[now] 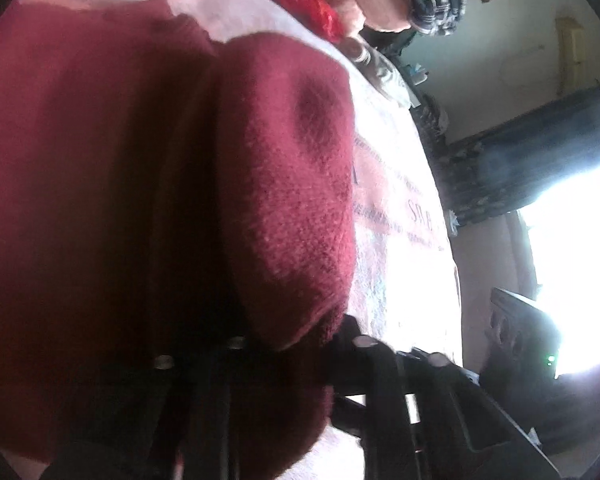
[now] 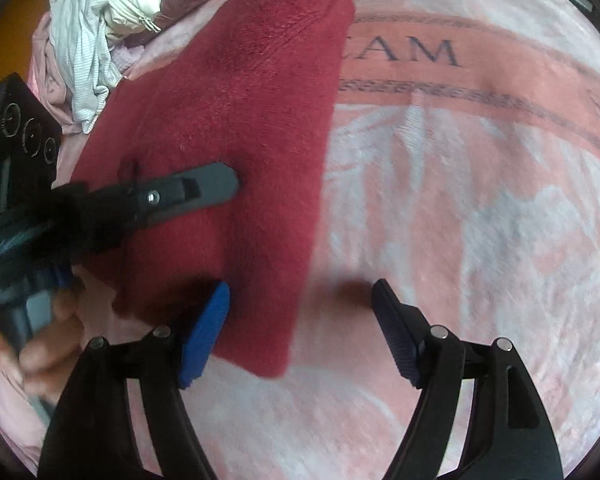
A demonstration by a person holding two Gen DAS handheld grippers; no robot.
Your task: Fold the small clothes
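The dark red fleece garment point(image 2: 236, 128) lies spread on the pink blanket point(image 2: 480, 208), in a long shape that runs from the far edge of the blanket toward the near edge, left of the printed letters. Its near corner ends just between the two fingers of the right gripper point(image 2: 300, 304).

The left gripper point(image 2: 216, 186) comes in from the left side and lies over the middle of the garment. Its jaws are nearly together. In the left wrist view the red cloth fills the space right in front of the fingers and bulges up there, so I judge that they pinch a fold of the fleece, but the pads themselves are hidden by the cloth.

The right gripper stands wide open above the near corner. The blue pad point(image 2: 204, 336) is over the cloth, and the other finger is over the bare blanket; they hold nothing.

To do this step well, the left grip should take only the layers that are meant to fold. The right gripper should lower and close on the near corner, so both points can travel together and the edges meet straight.

A pile of other clothes point(image 2: 96, 28) waits at the far left corner.
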